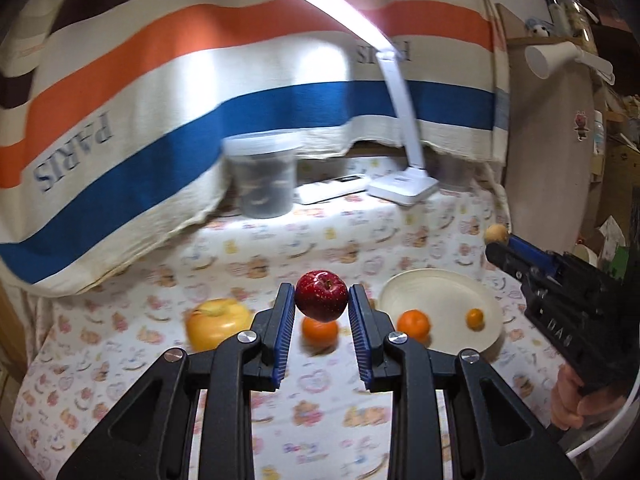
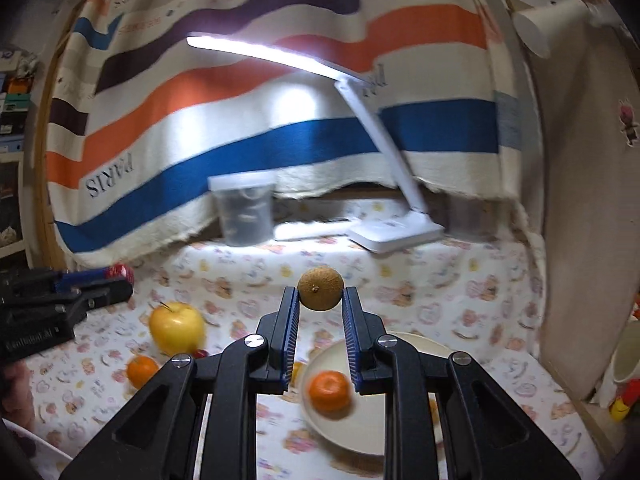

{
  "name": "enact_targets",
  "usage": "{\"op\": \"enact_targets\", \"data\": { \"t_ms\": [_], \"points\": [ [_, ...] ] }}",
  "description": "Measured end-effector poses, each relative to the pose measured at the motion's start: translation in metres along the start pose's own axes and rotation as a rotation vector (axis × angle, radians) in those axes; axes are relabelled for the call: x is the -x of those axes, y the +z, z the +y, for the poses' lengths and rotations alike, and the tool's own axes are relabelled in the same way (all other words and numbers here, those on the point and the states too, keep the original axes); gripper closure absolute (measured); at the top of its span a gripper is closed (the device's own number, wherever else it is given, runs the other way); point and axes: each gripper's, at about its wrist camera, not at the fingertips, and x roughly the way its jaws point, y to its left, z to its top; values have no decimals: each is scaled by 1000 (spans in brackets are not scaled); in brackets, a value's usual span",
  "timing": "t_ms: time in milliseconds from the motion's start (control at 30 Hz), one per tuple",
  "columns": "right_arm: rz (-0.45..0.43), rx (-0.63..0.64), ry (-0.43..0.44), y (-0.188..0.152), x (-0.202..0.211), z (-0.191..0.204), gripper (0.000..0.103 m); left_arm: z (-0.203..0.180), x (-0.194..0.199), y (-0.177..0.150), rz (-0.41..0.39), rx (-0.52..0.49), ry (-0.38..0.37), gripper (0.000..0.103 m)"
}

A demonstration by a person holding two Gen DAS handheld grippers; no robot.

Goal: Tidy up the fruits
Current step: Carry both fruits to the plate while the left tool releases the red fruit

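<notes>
My left gripper [image 1: 321, 297] is shut on a red apple [image 1: 321, 295] and holds it above the table. My right gripper [image 2: 320, 295] is shut on a brown kiwi [image 2: 320, 288], held above the cream plate [image 2: 360, 428]. In the left wrist view the plate [image 1: 448, 304] holds a small orange fruit [image 1: 475, 318], with an orange [image 1: 414, 325] at its left rim. A second orange [image 1: 320, 332] and a yellow apple [image 1: 216, 322] lie on the cloth. The right wrist view shows the yellow apple [image 2: 177, 327], one orange [image 2: 141, 370] on the cloth and one orange [image 2: 329, 390] on the plate.
A white desk lamp [image 1: 402, 188] and a clear lidded tub [image 1: 264, 176] stand at the back under a striped hanging cloth [image 1: 160, 120]. A round board [image 1: 548, 152] leans at the right. A mug [image 2: 628, 364] stands at the far right.
</notes>
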Motion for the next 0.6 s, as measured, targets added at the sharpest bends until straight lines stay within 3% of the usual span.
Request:
{"op": "enact_targets", "data": {
  "t_ms": [133,267,367,500,600],
  "points": [
    [32,-13,-33,-8,-3,-19,81,-27,-24,7,71,2,-67,77],
    [83,-24,-102,-10,-7,-29,81,-58,-56,6,197,-4,-171,77],
    [121,-88,-54,-9,-10,-47,81,-76,-77,-1,291,9,-229,77],
    [200,-157,-31,-11,-20,-66,80,-97,-100,-16,367,3,-243,77],
    [277,-198,-84,-16,-31,-80,80,-104,-113,-25,408,10,-257,77]
  ]
}}
